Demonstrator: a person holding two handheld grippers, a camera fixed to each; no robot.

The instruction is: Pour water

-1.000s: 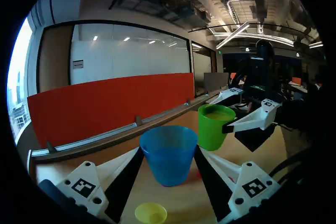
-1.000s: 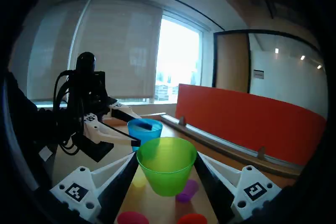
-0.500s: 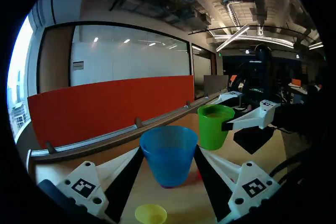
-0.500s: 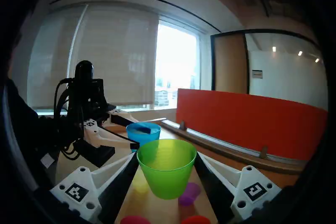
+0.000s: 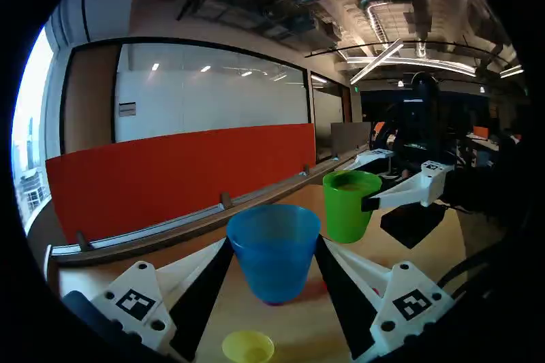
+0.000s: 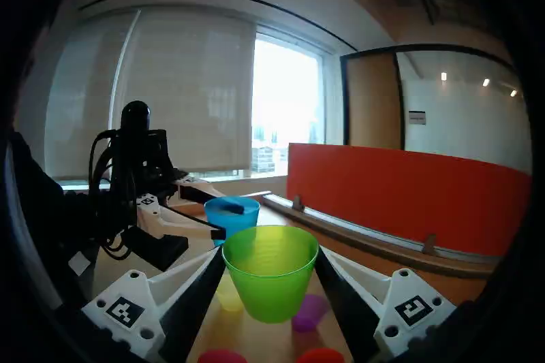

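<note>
Left gripper view: the left gripper [image 5: 274, 246] is clenched on the blue cup [image 5: 274, 264], one finger pressing each side, and holds it upright above the wooden table [image 5: 300, 329]. A small yellow cup [image 5: 248, 347] stands below it. Just beyond, the right gripper [image 5: 352, 187] carries the green cup [image 5: 349, 208], also upright, near the blue cup but apart from it. Right gripper view: the right gripper's fingers clamp the green cup [image 6: 271, 274] by its sides. The blue cup [image 6: 231, 214] sits behind it in the left gripper [image 6: 219, 220], and a small purple cup [image 6: 308, 312] stands on the table below. Which cup holds the water cannot be told for certain. Risk, as a judgement: the rims stand apart, so tipping either cup before one rim is over the other's mouth would spill water onto the table, and too tight a squeeze could buckle the thin wall. Compared with half a second earlier, both cups keep nearly the same places, and no tilt has begun.
</note>
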